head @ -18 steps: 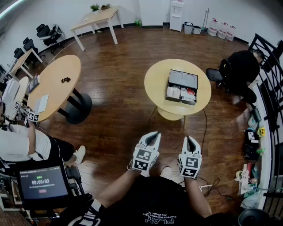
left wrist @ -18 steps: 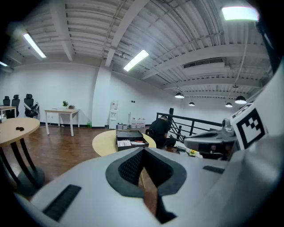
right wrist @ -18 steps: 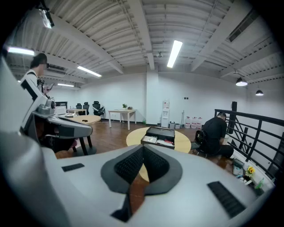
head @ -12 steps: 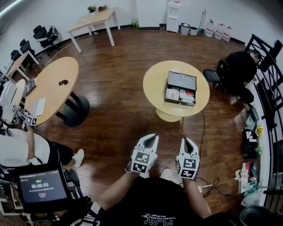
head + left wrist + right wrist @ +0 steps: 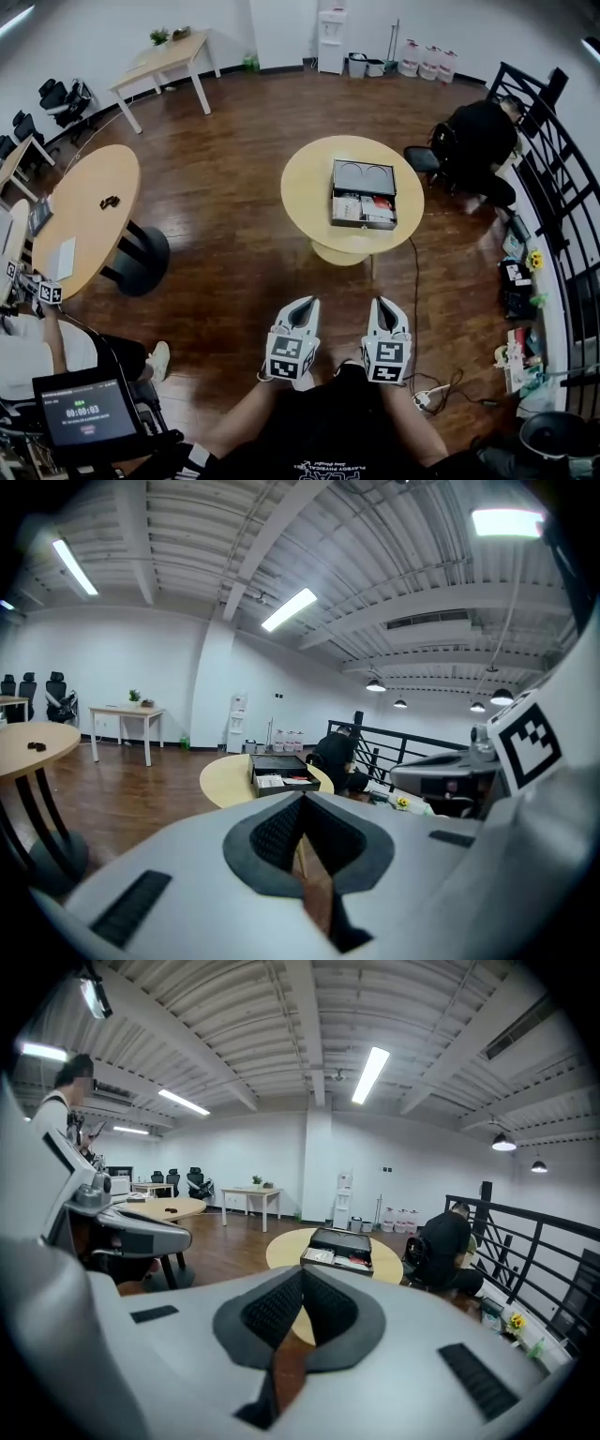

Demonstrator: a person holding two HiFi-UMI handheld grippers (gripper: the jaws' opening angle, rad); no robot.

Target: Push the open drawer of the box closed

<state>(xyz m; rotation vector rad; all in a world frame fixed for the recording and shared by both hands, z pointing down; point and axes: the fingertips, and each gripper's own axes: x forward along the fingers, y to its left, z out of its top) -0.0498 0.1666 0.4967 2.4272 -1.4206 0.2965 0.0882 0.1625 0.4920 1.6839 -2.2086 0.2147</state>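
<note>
Counting what lies before us, we find two grippers, one box with one drawer, three benches and two other people. Our left gripper (image 5: 304, 311) and right gripper (image 5: 384, 309) hang side by side above the floor (image 5: 234, 244), close to our body. Each has its jaws pressed together, with nothing between them.

The box (image 5: 364, 174) sits at 12 o'clock from the grippers and well apart from them, on a round pale bench (image 5: 305, 192). Its top shows two round shapes side by side. The drawer (image 5: 362, 210) stands pulled out on the box's 6 o'clock side, toward us. It holds white and red items too small for us to name.

Around us the room has dark wooden boards underfoot and white walls. At 10 o'clock a second bench (image 5: 89, 183), also rounded, carries one small dark thing (image 5: 110, 202) and one white sheet (image 5: 64, 258). At 11 o'clock, near the far wall, a third bench (image 5: 164, 56) is rectangular and bears a small plant (image 5: 157, 36). One water dispenser (image 5: 330, 28) stands against the wall at 12 o'clock. A black railing (image 5: 553, 178) runs along the 3 o'clock side.

One person in black (image 5: 478, 136) is low down at 1 o'clock, just beside the round bench. Another person in a white top (image 5: 23, 352) is at 8 o'clock, near a screen (image 5: 82, 411) that shows a timer.
</note>
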